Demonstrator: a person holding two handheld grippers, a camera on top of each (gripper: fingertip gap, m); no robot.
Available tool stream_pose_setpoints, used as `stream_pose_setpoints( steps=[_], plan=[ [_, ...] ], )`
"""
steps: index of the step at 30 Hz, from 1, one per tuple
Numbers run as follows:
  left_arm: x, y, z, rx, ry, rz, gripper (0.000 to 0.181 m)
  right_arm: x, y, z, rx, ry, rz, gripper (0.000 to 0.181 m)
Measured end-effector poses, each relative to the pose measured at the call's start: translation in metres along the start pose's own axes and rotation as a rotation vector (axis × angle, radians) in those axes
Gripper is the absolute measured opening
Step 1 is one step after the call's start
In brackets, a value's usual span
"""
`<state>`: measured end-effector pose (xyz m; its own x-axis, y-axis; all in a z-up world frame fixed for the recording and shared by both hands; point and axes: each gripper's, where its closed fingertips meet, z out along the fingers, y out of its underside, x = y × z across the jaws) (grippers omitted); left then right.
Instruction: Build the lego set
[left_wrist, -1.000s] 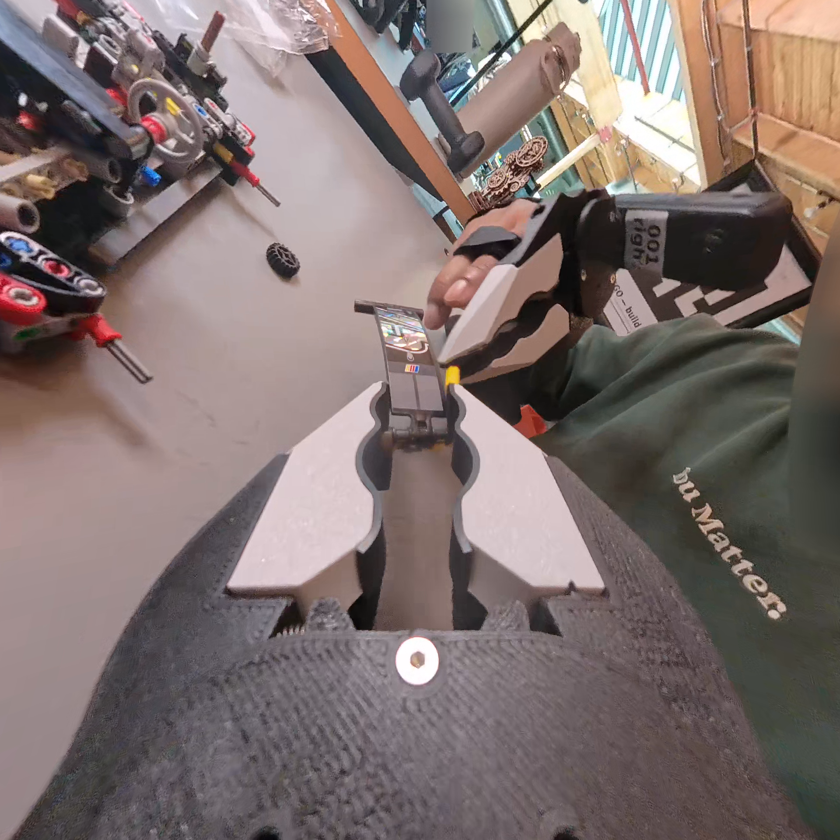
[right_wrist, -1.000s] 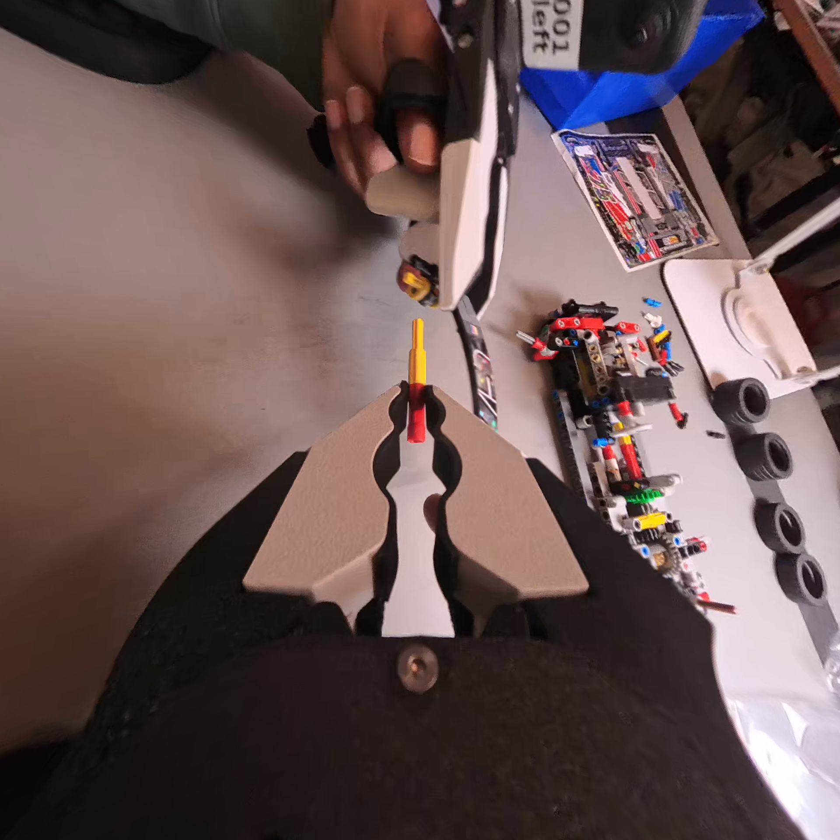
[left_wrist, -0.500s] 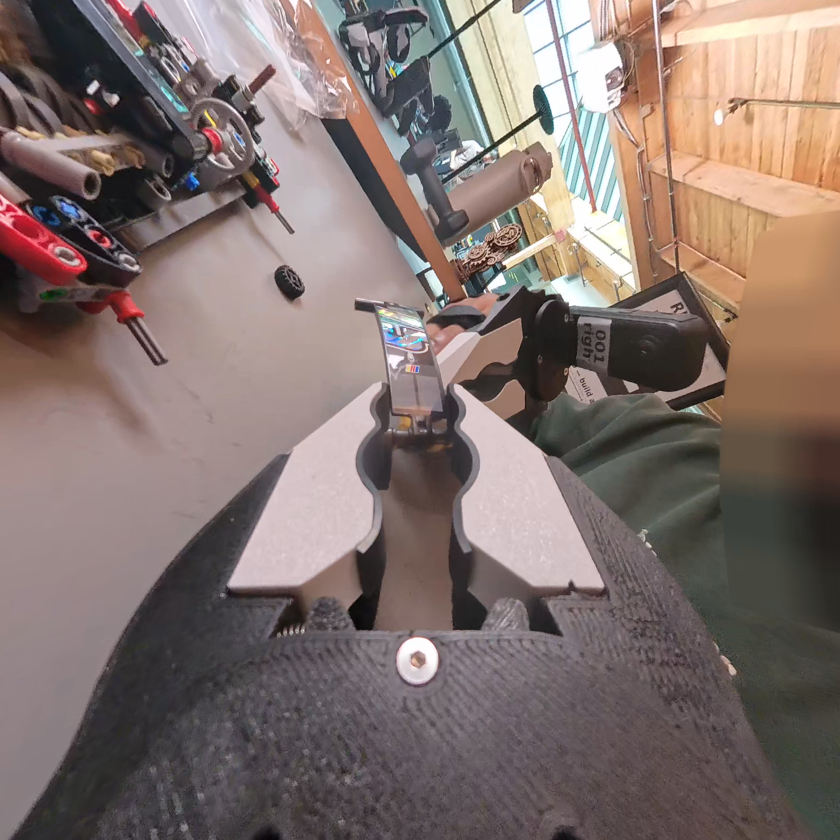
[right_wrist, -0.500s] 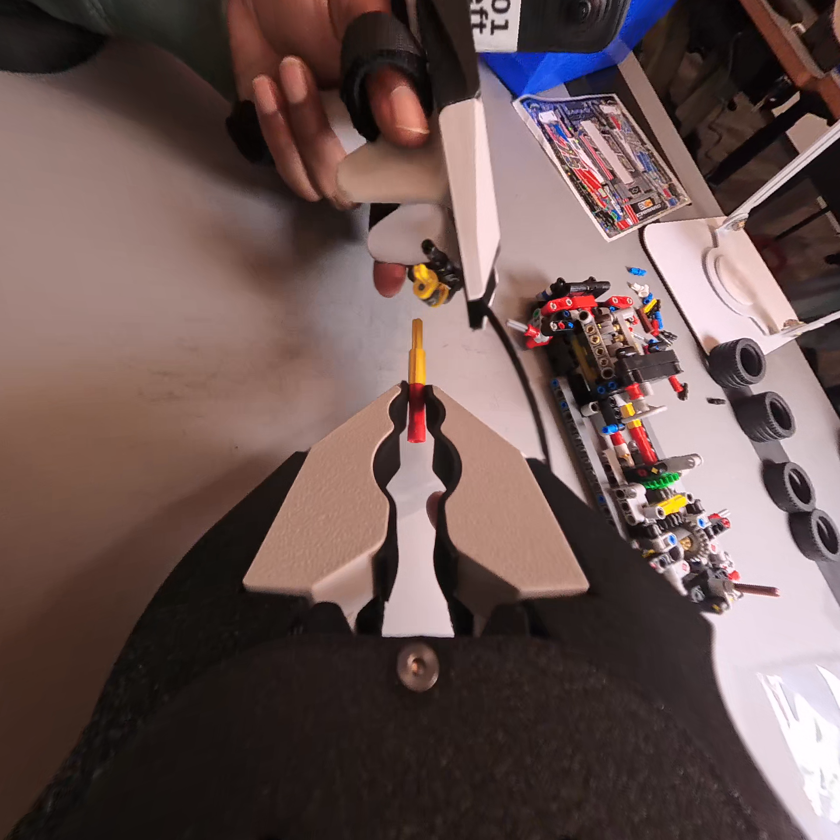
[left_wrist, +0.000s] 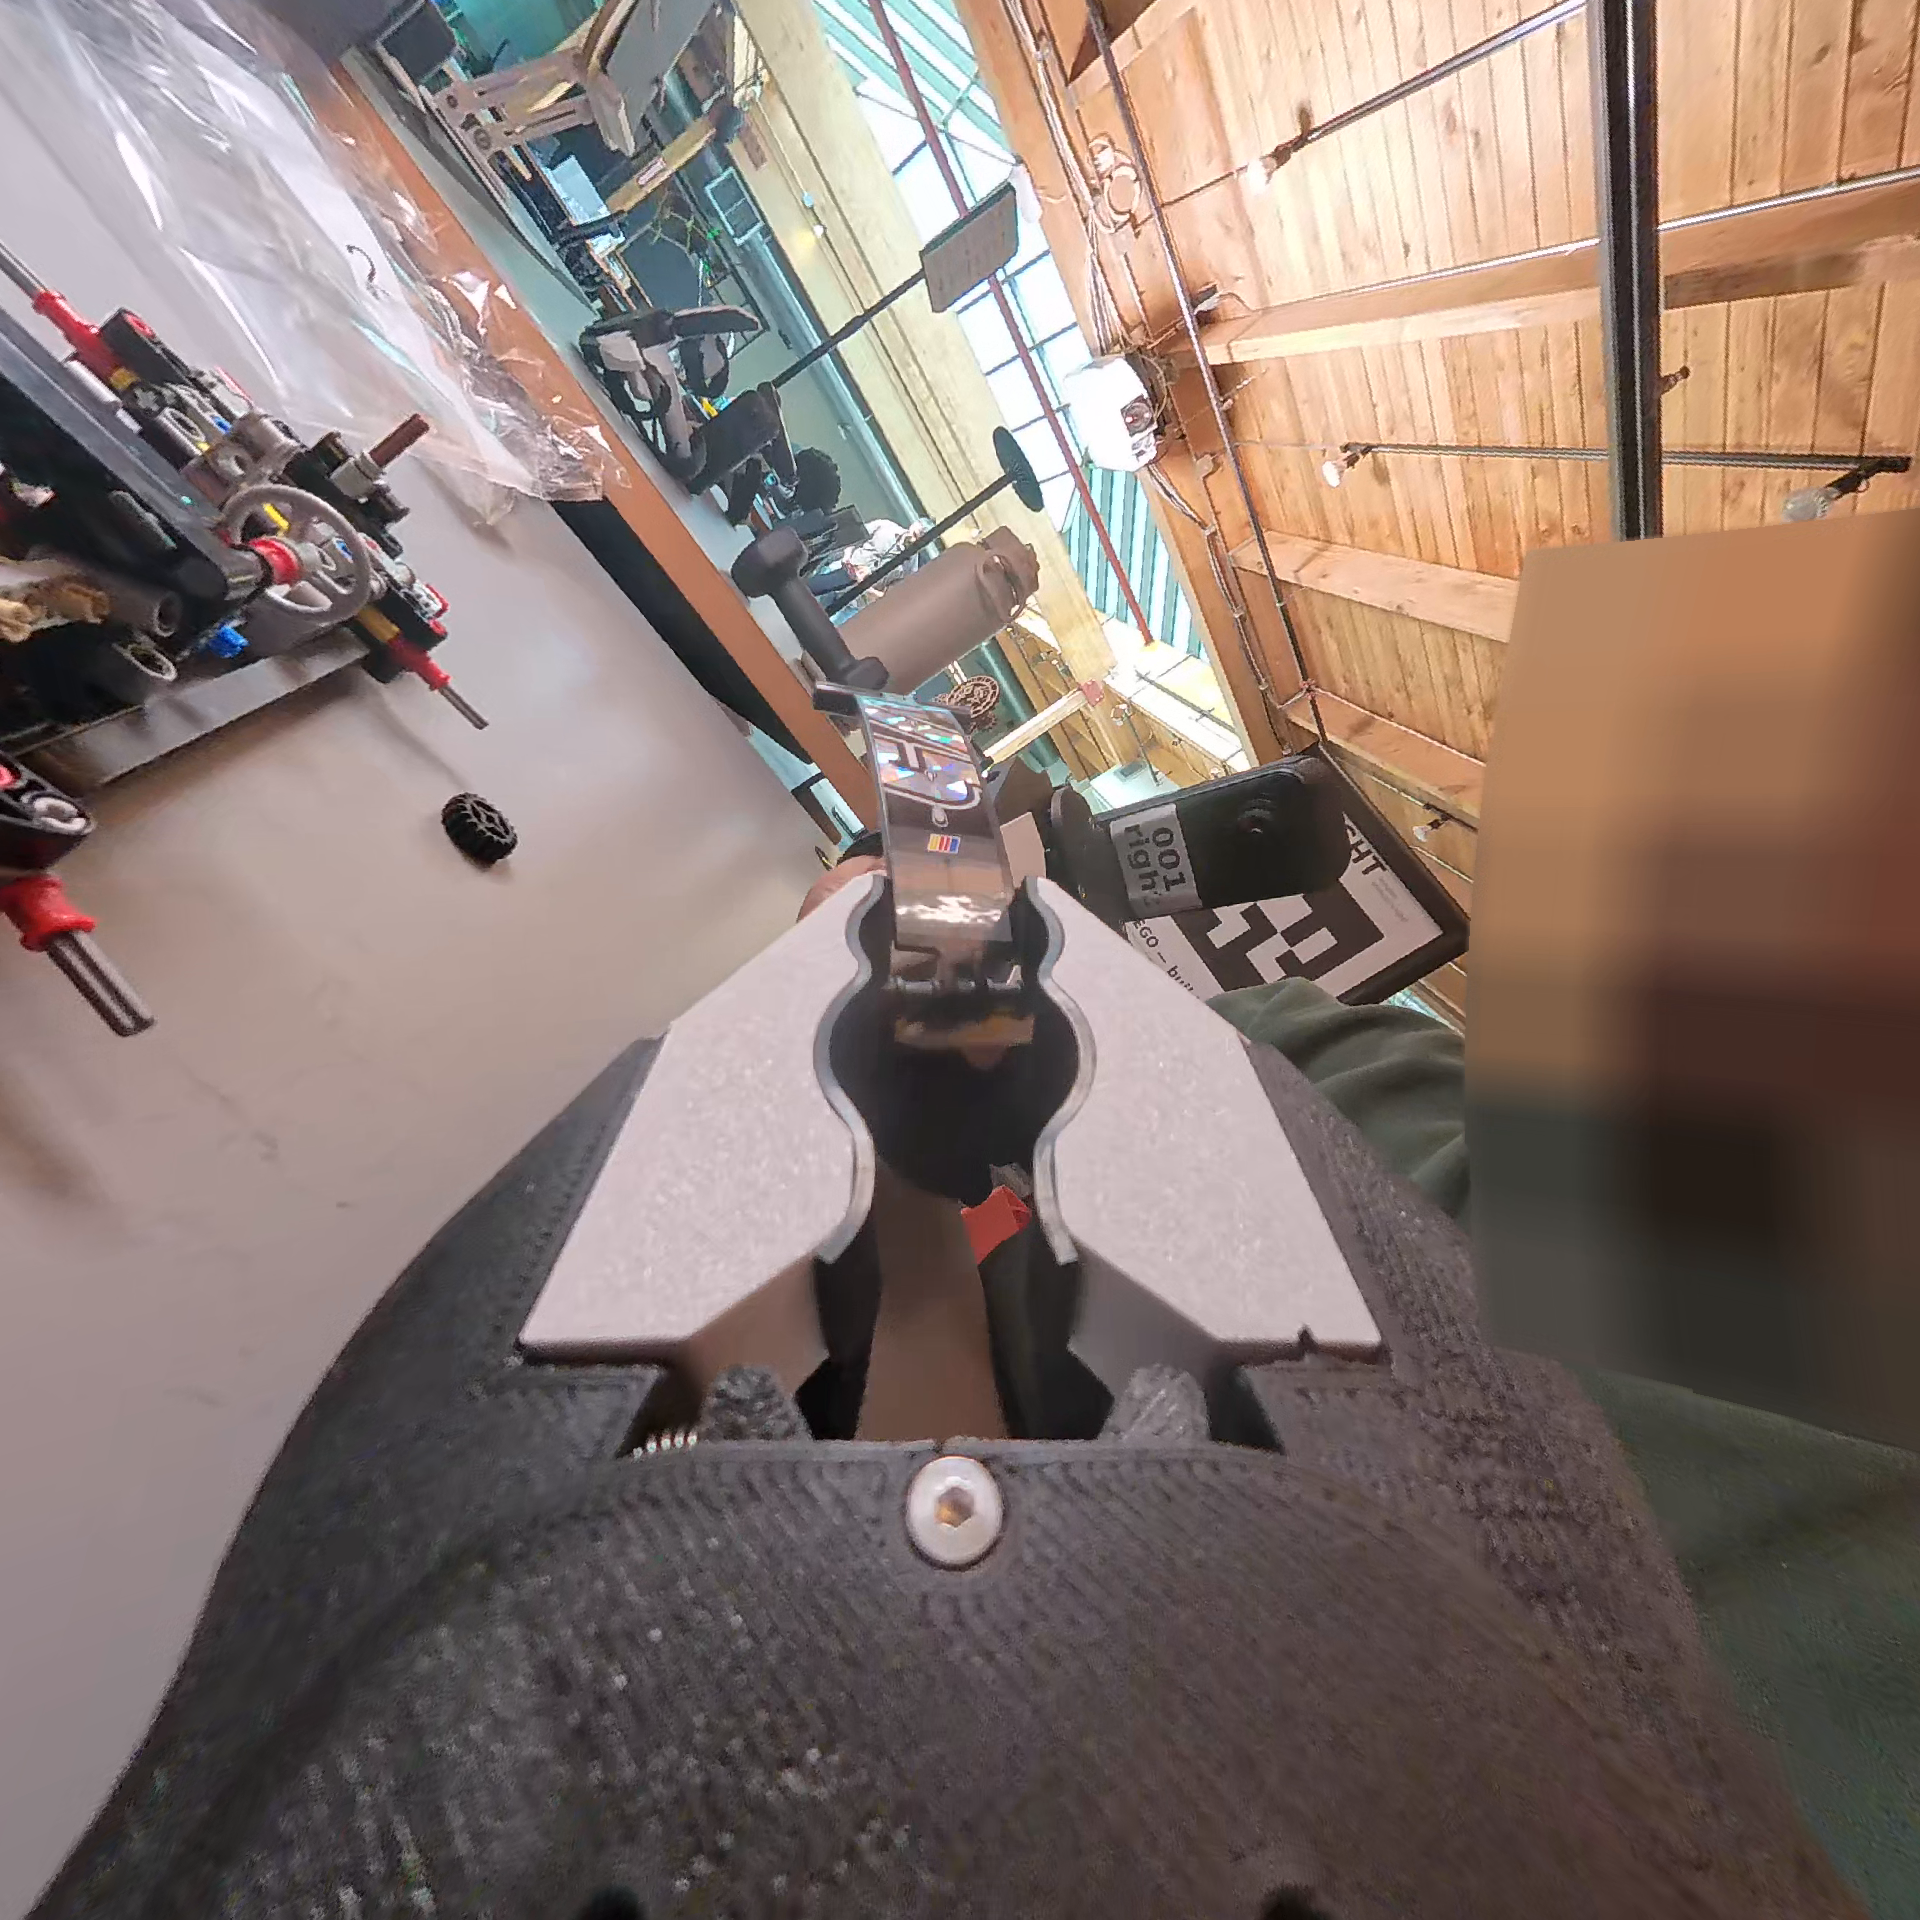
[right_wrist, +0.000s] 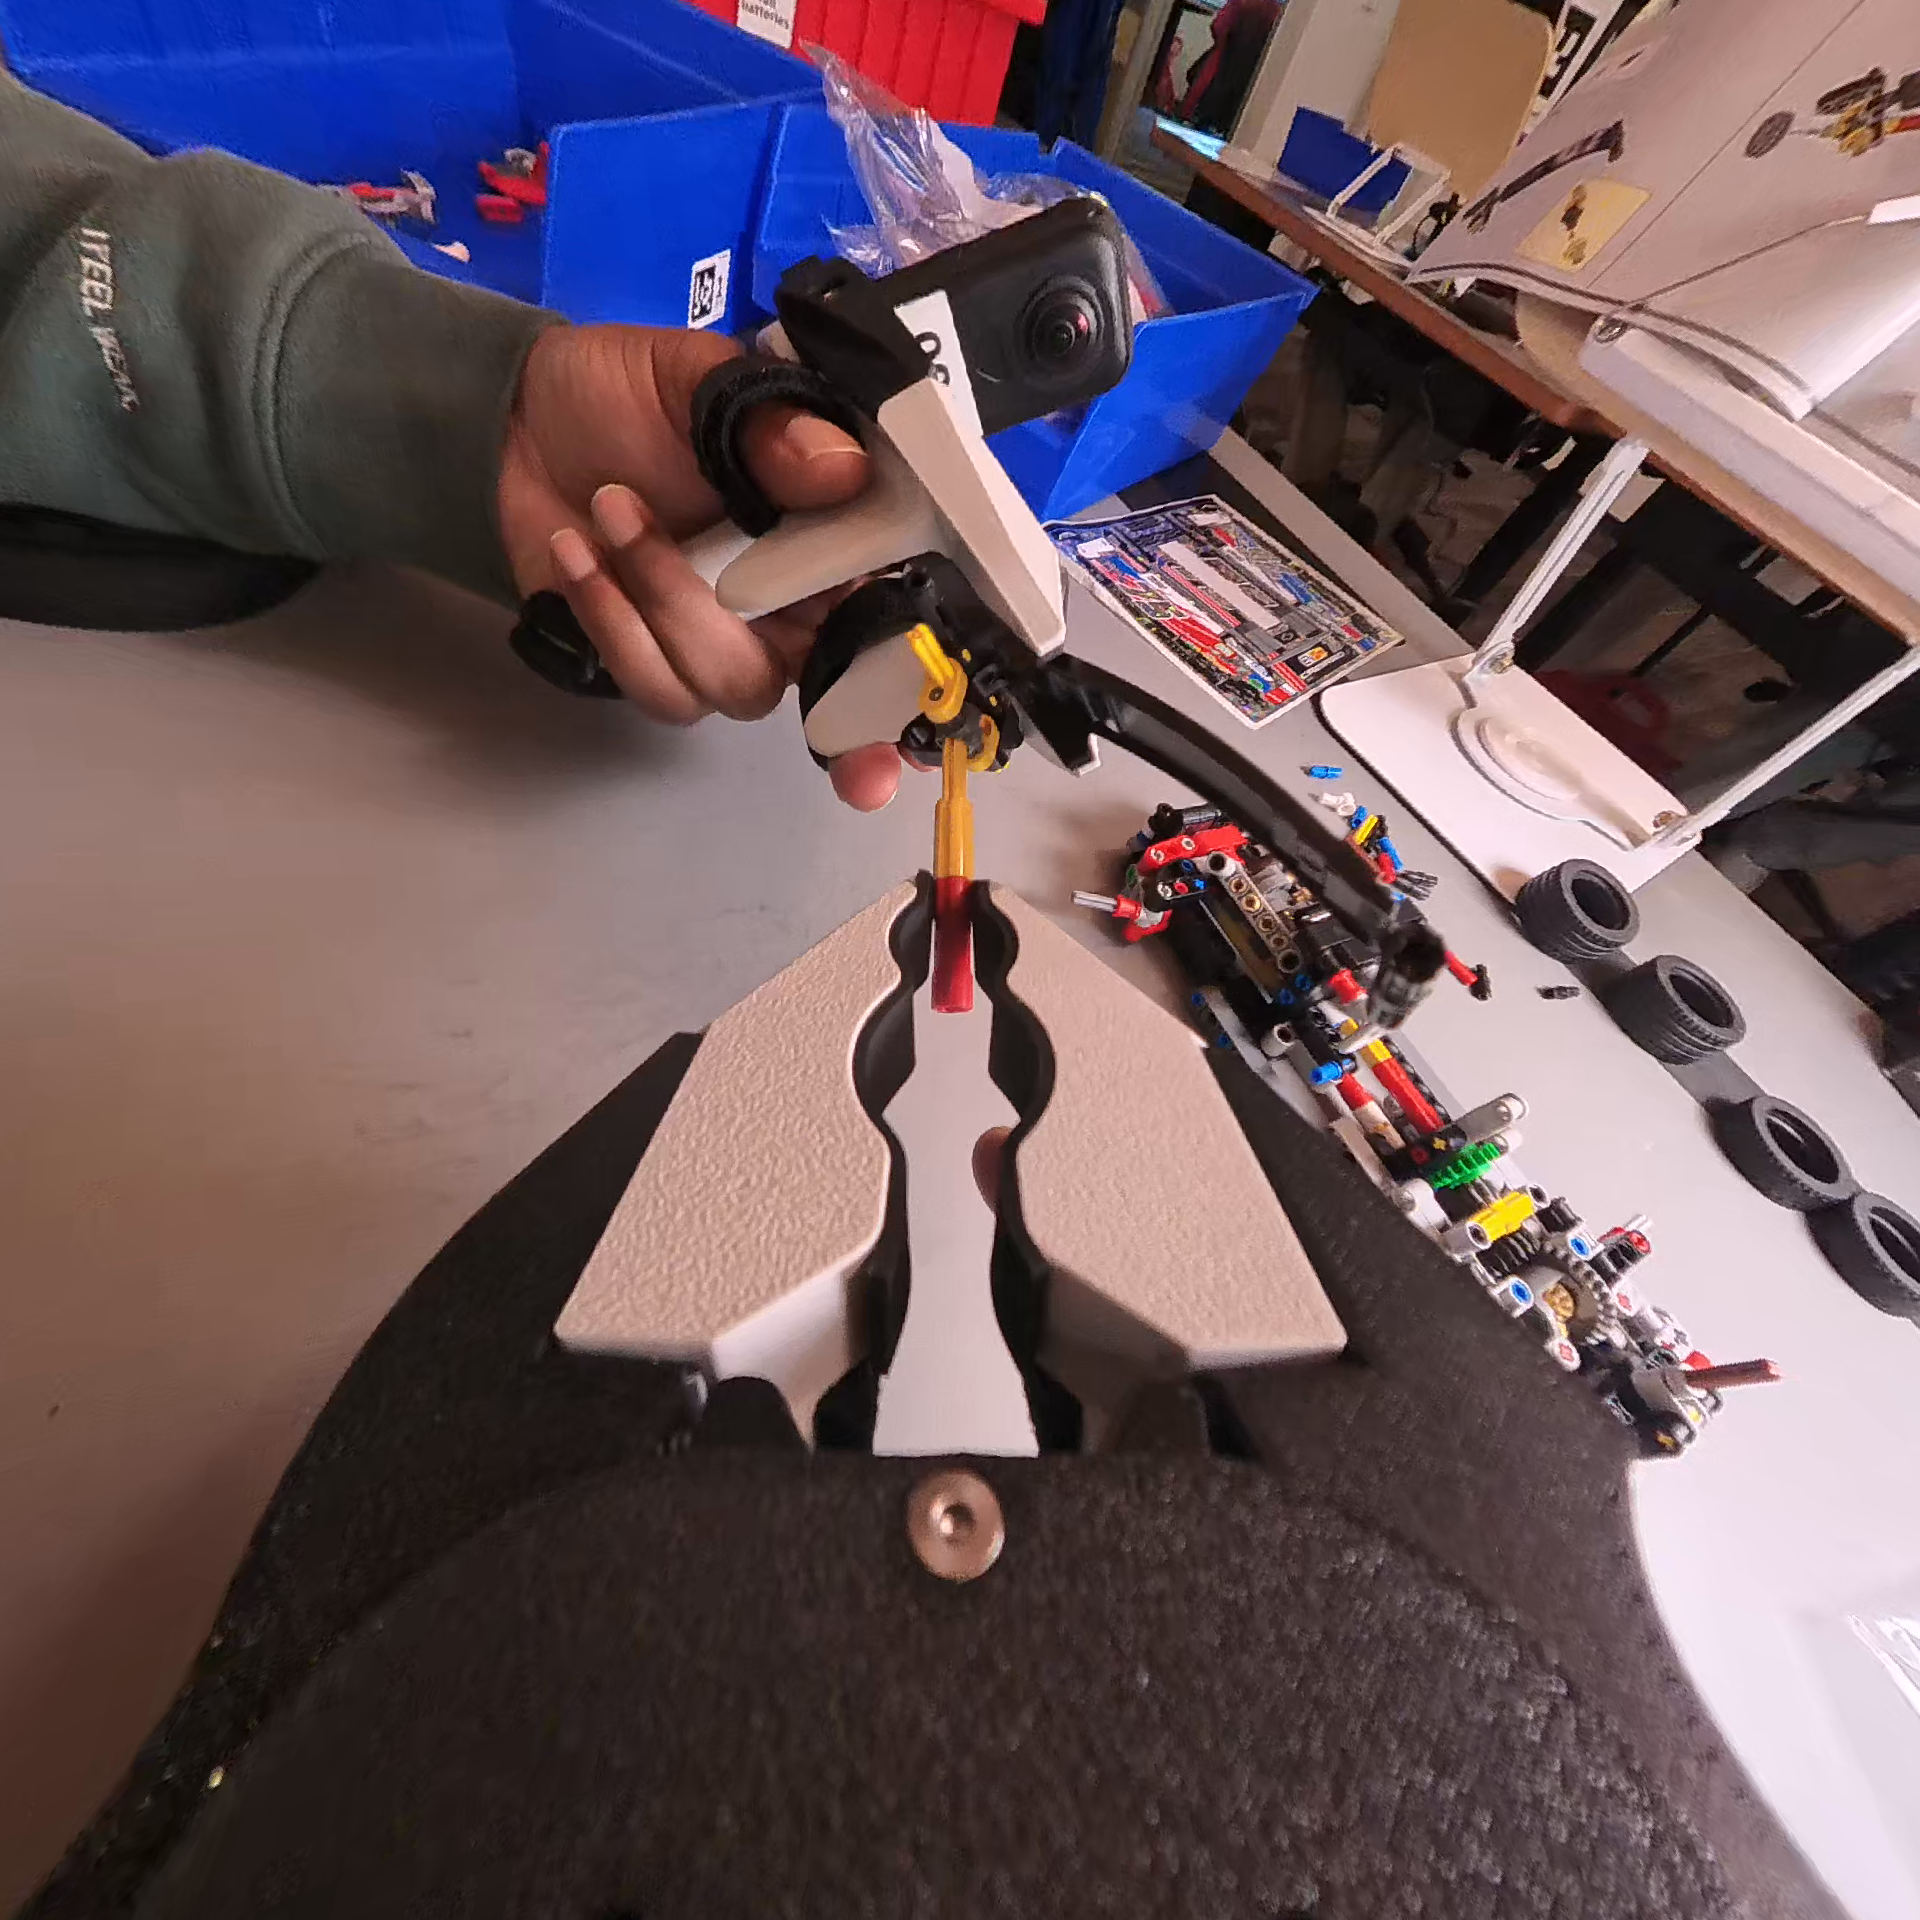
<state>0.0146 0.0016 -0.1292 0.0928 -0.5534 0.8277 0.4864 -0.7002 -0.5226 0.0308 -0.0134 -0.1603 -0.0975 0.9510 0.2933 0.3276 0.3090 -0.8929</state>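
Lettering shows on five things.
White camera label (left_wrist: 1153, 857), framed sign (left_wrist: 1311, 940), green sleeve (right_wrist: 156, 343), sticker sheet (right_wrist: 1226, 603), blue bin's tag (right_wrist: 710, 291).

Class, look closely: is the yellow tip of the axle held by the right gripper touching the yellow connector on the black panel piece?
Touching. The right wrist view shows the axle tip meeting the yellow connector with no visible gap.

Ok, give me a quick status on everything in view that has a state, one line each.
left gripper: shut on the curved black panel
curved black panel: held off the table, yellow connector at its clamped end
right gripper: shut on the red-and-yellow axle
red-and-yellow axle: yellow tip at the connector; whether it is seated, I cannot tell
chassis assembly: on the table, partly built
four tyres: loose, unmounted
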Motion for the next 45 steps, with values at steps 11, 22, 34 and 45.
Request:
stream_pose_setpoints(
  steps=[11,22,34,45],
  plan=[
    [0.011,-0.009,0.003,0.082,0.040,0.031,0.021,0.005,-0.009,-0.001,0.086,-0.001,0.187,0.004],
    [0.010,-0.001,0.007,0.033,0.001,0.096,0.021,0.002,-0.009,0.000,0.093,0.024,0.051,0.004],
    [0.012,-0.009,-0.003,0.046,-0.043,0.187,0.021,-0.002,0.003,0.001,0.033,0.023,-0.098,0.004],
    [0.003,0.010,0.011,-0.034,-0.052,0.165,0.021,0.000,0.005,0.003,0.009,0.065,-0.229,0.004]
  ],
)
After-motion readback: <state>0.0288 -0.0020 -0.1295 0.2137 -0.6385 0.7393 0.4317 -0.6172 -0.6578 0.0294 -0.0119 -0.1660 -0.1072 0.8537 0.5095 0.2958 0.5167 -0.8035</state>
